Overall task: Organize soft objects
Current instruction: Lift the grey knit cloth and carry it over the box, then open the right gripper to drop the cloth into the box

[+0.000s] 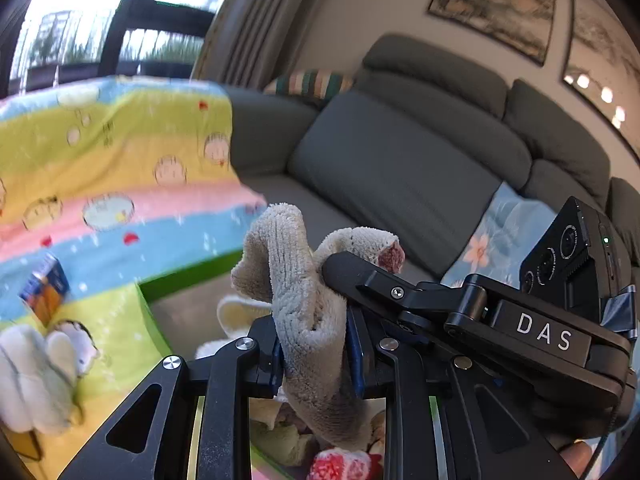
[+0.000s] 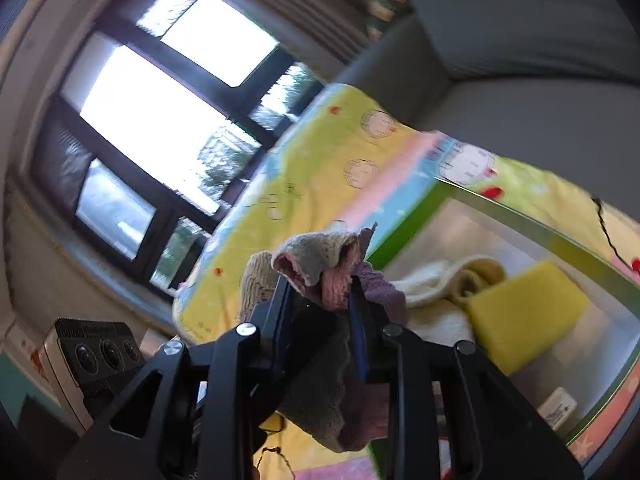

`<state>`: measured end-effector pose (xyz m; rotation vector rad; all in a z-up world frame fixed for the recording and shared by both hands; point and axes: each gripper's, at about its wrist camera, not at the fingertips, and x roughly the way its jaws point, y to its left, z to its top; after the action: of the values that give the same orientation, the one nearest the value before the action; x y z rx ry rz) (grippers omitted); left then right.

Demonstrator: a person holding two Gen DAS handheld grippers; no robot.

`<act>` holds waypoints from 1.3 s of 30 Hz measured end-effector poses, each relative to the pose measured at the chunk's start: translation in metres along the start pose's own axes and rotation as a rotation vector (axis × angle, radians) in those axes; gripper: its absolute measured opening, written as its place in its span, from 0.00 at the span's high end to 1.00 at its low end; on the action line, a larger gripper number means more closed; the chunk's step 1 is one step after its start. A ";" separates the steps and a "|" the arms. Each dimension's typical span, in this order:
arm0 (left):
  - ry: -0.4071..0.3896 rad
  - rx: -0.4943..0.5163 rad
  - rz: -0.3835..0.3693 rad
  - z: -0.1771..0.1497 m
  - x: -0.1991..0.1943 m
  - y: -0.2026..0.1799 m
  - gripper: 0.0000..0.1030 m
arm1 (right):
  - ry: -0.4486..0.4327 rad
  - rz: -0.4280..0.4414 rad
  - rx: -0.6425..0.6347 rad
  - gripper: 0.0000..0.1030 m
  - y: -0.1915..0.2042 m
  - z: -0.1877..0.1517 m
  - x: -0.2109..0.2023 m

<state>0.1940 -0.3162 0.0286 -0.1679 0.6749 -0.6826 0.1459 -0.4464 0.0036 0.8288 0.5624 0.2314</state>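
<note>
A beige terry cloth [image 1: 280, 248] with a pink underside hangs in the air between both grippers. In the left wrist view my left gripper [image 1: 316, 344] is shut on one bunched end of it. My right gripper [image 1: 344, 268] reaches in from the right and pinches the other end, where the pink side shows. The right wrist view has my right gripper [image 2: 320, 308] shut on the cloth [image 2: 320, 256], whose grey and pink folds stick up above the pads. The left gripper's camera housing [image 2: 100, 356] shows at the lower left there.
A cartoon-print storage box with a green rim [image 2: 404, 232] stands open below, holding a cream towel [image 2: 432, 284] and a yellow sponge [image 2: 524, 312]. Its striped lid [image 1: 112, 168] stands at the left. A grey sofa [image 1: 400, 168] with a striped cushion [image 1: 312, 82] lies behind.
</note>
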 end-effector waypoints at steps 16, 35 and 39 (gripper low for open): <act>0.198 0.041 0.117 -0.025 0.056 -0.003 0.76 | 0.059 -0.277 0.048 0.74 -0.039 -0.006 0.022; 0.151 -0.036 0.082 -0.024 -0.013 0.003 0.29 | -0.073 -0.368 0.009 0.36 -0.024 -0.012 -0.029; 0.100 -0.043 0.106 -0.027 -0.049 0.010 0.21 | -0.101 -0.363 0.000 0.23 -0.017 -0.018 -0.042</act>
<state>0.1542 -0.2762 0.0296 -0.1378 0.7894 -0.5778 0.1008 -0.4633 -0.0027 0.7193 0.6064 -0.1423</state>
